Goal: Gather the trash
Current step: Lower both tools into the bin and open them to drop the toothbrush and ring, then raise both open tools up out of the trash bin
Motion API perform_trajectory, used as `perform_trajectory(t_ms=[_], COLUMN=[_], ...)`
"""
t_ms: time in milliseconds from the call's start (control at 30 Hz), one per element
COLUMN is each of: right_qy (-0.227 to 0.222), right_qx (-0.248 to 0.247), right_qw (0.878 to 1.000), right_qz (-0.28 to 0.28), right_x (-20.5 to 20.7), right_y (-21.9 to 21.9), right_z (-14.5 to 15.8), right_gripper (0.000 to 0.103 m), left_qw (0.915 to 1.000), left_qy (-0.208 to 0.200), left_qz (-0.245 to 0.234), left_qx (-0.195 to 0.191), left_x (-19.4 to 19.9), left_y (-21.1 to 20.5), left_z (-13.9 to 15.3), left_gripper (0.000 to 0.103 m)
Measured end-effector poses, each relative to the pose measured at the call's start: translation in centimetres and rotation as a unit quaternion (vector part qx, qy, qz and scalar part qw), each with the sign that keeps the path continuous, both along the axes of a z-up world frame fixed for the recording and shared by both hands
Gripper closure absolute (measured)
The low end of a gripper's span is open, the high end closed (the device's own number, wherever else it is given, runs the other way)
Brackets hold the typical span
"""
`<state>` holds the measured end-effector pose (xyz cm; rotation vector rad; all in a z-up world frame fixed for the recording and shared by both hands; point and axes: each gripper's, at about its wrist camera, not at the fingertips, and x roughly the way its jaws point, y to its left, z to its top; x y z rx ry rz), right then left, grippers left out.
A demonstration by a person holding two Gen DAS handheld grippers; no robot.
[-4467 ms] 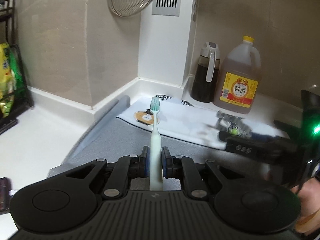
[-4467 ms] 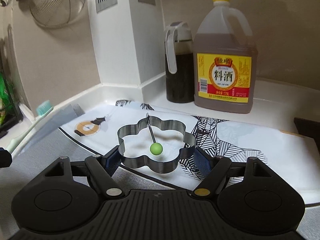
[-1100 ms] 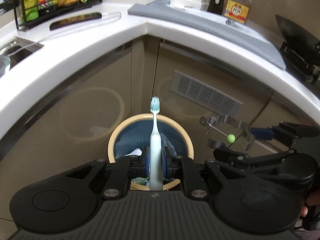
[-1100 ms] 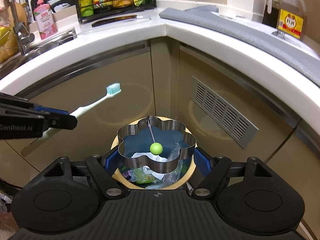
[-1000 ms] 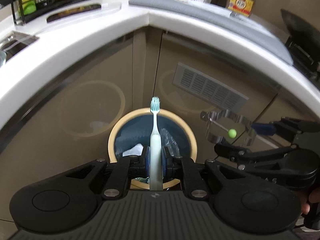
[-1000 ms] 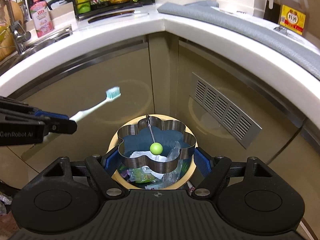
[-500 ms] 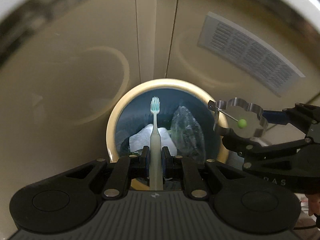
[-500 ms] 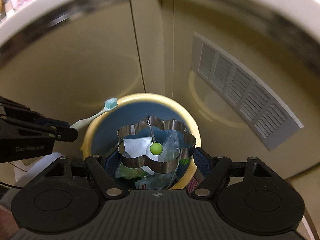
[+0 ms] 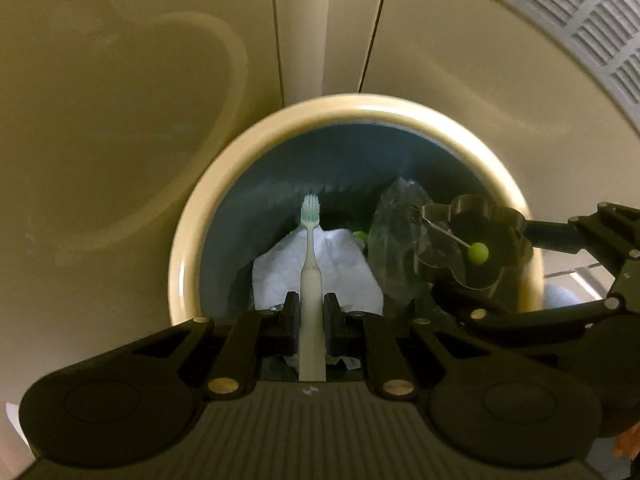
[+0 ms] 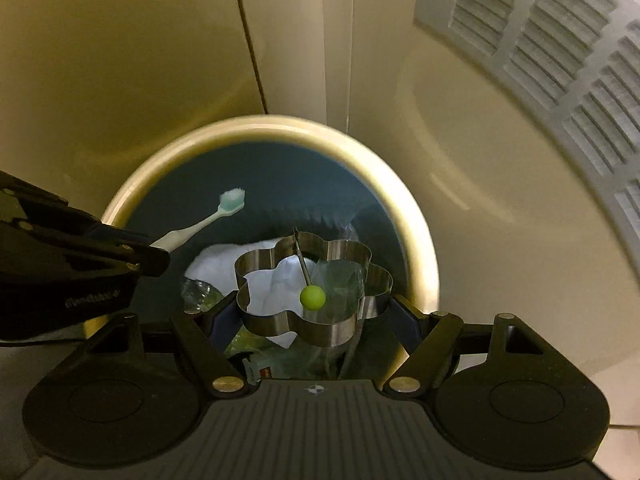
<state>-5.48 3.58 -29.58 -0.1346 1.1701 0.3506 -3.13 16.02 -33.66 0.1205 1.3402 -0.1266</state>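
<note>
Almost nothing here can be read. On the side of my left gripper (image 10: 160,258), seen from my right wrist, stands a line of pale lettering, too blurred to make out. A scrap of packaging (image 10: 262,372) in the bin (image 10: 424,240) shows a small red label patch, its print too small to tell. A small round mark sits on each of my camera housings, without words.

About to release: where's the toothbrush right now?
Left wrist view, centre: toothbrush clamped in the left tongs, head over the open trash bin, above crumpled white paper.
</note>
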Motion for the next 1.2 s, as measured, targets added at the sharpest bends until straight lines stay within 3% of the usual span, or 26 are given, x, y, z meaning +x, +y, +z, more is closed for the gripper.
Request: perform_trajectory(t_ms=[333, 800, 867, 1000, 1067, 1200], right_qy=[0.031, 0.037, 0.038, 0.035, 0.023, 0.012], right_qx=[-0.026, -0.029, -0.025, -0.012, -0.007, 0.015], right_qw=[0.999, 0.999, 0.999, 0.999, 1.0, 1.0], right_qz=[0.006, 0.013, 0.014, 0.015, 0.01, 0.005], right_x=[2.4, 2.8, 2.9, 2.8, 2.5, 1.7], right_y=[1.5, 1.6, 1.5, 0.8, 0.4, -0.5], right_z=[-3.2, -4.2, -4.2, -3.9, -3.2, -1.6], right_gripper=[0.024, 0.023, 0.022, 0.022, 0.013, 0.008], left_qw=[0.9992, 0.9988, 0.9989, 0.9983, 0.9991, 0.9998], left_qy=[0.037, 0.04, 0.037, 0.017, 0.006, 0.006], left_qz=[-0.007, -0.017, -0.019, -0.016, -0.011, 0.007], left_qx=[0.018, 0.022, 0.021, 0.053, 0.04, 0.016], left_x=[1.0, 1.2, 1.3, 1.1, 0.8, 0.2], left_y=[-0.5, -0.6, -0.5, 0.3, 1.1, 2.0], left_z=[-3.6, -4.2, -4.0, -3.2, -2.4, -0.5], left_gripper=[0.09, 0.088, 0.075, 0.025, 0.022, 0.018])
